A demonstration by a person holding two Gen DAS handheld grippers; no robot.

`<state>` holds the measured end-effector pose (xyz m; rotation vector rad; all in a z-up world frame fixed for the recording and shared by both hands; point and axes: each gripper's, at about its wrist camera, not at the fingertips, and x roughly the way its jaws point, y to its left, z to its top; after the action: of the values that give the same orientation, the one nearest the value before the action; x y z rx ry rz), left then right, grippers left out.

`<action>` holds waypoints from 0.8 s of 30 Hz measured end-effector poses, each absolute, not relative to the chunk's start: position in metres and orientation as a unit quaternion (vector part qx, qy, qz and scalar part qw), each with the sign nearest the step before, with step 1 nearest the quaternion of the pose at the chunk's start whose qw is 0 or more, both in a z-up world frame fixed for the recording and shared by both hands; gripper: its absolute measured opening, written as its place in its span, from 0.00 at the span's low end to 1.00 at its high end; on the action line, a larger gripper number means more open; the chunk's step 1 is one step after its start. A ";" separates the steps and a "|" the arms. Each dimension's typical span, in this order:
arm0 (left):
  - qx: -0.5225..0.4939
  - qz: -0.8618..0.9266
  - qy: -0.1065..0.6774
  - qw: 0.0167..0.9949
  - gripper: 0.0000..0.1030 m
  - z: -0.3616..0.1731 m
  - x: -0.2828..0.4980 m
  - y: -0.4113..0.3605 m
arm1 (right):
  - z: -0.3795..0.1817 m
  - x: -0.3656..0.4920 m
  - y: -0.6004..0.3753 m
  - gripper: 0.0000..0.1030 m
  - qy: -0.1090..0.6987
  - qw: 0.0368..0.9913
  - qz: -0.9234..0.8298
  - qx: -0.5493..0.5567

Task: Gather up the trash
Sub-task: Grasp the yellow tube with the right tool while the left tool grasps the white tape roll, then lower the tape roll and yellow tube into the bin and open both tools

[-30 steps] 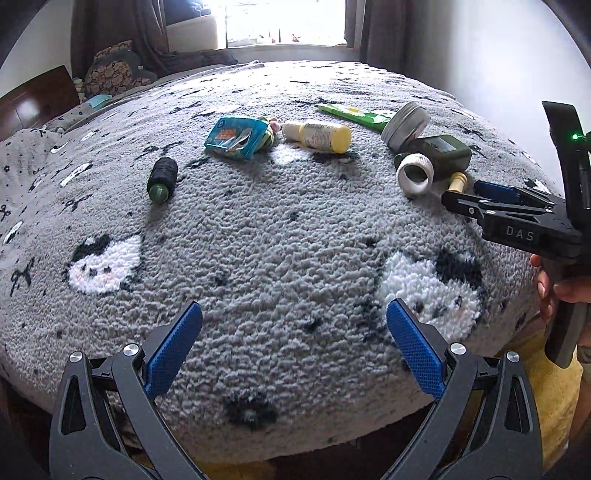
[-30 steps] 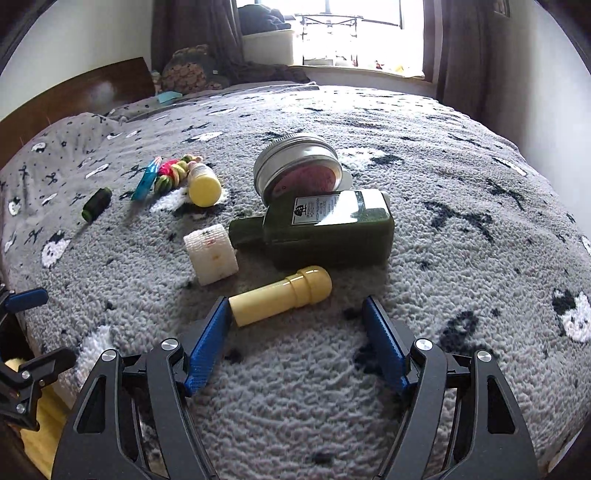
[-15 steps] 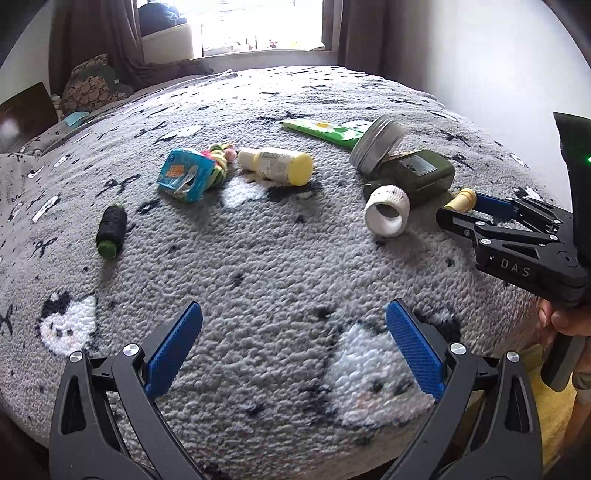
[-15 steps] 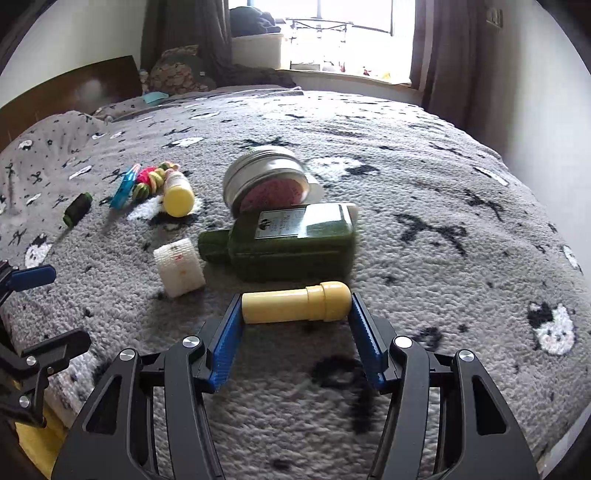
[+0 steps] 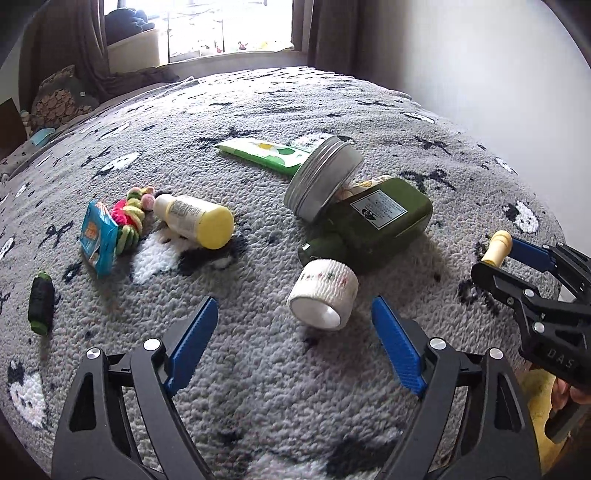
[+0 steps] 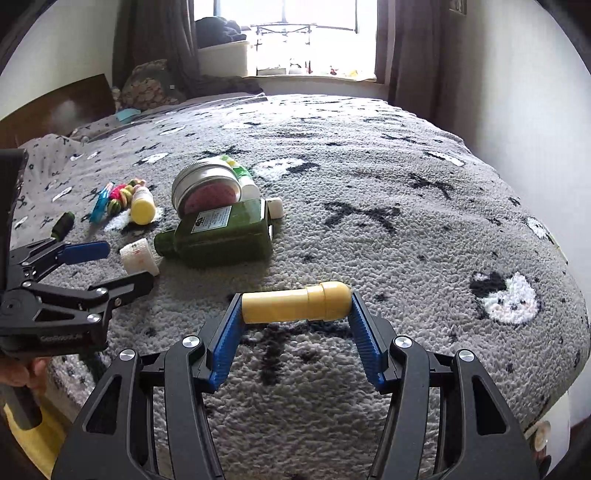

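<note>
The right gripper fingers clamp the yellow tube endwise above the bed's near edge; such end-to-end grip could let it pivot out. The left gripper gapes wide, empty.

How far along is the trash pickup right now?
Nothing looks collected yet. The right claw grips the yellow tube by its ends; the open left claw faces the tape roll. Green bottle, tin, small bottle remain on the blanket.

A home bedroom — blanketed bed, pillow, curtained window.
</note>
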<state>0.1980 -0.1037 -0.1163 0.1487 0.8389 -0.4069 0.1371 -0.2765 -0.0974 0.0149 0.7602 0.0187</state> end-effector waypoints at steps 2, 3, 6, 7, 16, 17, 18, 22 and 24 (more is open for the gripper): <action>0.065 -0.204 0.412 0.886 0.63 -0.120 0.205 -0.106 | -0.098 0.137 -0.276 0.56 0.372 0.928 0.011 0.008; 0.062 -0.208 0.417 0.883 0.59 -0.122 0.208 -0.107 | -0.099 0.136 -0.276 0.56 0.372 0.928 0.011 0.009; 0.058 -0.216 0.416 0.881 0.44 -0.123 0.211 -0.108 | -0.099 0.135 -0.275 0.56 0.372 0.928 0.012 0.009; 0.057 -0.218 0.415 0.881 0.33 -0.123 0.211 -0.108 | -0.099 0.135 -0.274 0.56 0.372 0.928 0.013 0.009; 0.066 -0.208 0.399 0.890 0.32 -0.112 0.178 -0.090 | -0.090 0.117 -0.255 0.56 0.363 0.932 0.018 -0.008; 0.065 -0.205 0.397 0.892 0.32 -0.110 0.173 -0.087 | -0.089 0.114 -0.253 0.56 0.361 0.932 0.021 -0.008; 0.062 -0.203 0.394 0.894 0.32 -0.108 0.168 -0.082 | -0.086 0.110 -0.251 0.56 0.358 0.934 0.023 -0.009; 0.055 -0.194 0.384 0.901 0.32 -0.097 0.147 -0.068 | -0.076 0.096 -0.240 0.56 0.346 0.937 0.033 -0.015; 0.053 -0.191 0.378 0.905 0.32 -0.090 0.136 -0.061 | -0.071 0.087 -0.235 0.56 0.340 0.939 0.036 -0.019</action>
<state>0.1356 -0.0607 -0.0905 0.1091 0.7805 -0.3937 0.0871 -0.2346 -0.0709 -0.0378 0.6945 0.0734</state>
